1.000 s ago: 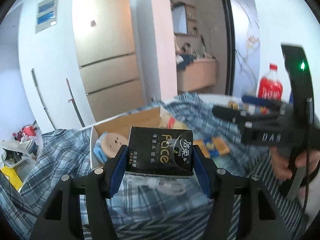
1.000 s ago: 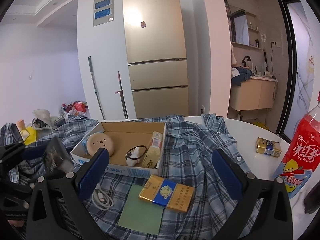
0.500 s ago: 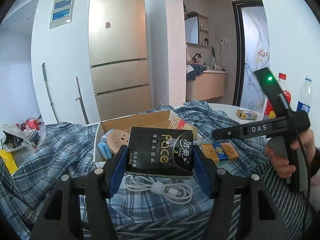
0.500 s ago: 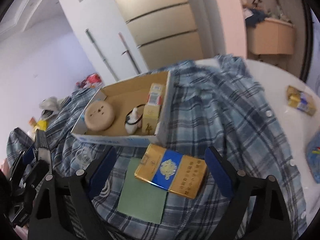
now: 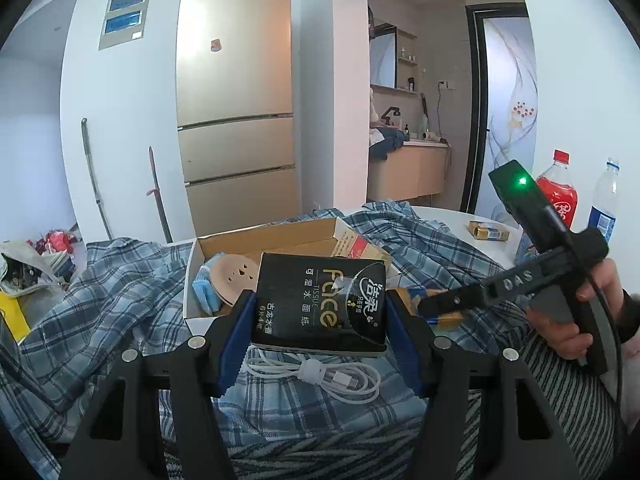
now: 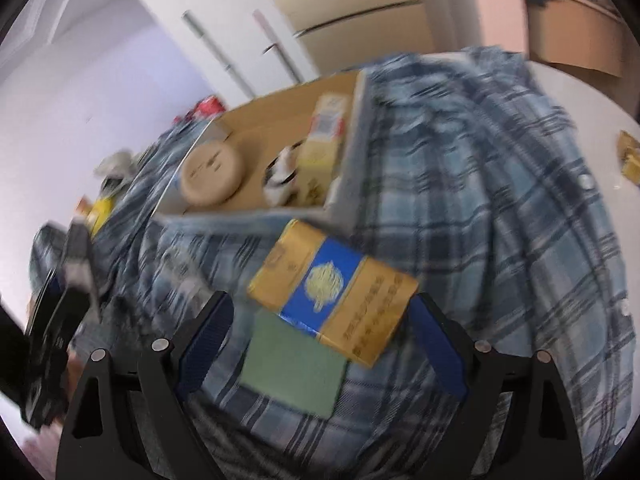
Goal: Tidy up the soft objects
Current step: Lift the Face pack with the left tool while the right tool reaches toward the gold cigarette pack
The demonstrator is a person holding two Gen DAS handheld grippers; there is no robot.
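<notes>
Black tissue pack (image 5: pixel 320 300) clamped in left tool (image 5: pixel 320 332), plaid cloth (image 5: pixel 120 300) below

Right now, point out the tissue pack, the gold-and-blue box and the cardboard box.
tissue pack (image 5: pixel 320 300): left wrist view, middle of its black front.
gold-and-blue box (image 6: pixel 332 292): right wrist view, blue centre band.
cardboard box (image 6: pixel 276 120): right wrist view, bare inner floor.

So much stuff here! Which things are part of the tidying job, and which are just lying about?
Part of the job:
- black tissue pack, clamped in the left gripper
- cardboard box
- gold-and-blue packet, under the open right gripper
- plaid shirt

Lying about:
- white cable
- red drink bottle
- water bottle
- fridge
</notes>
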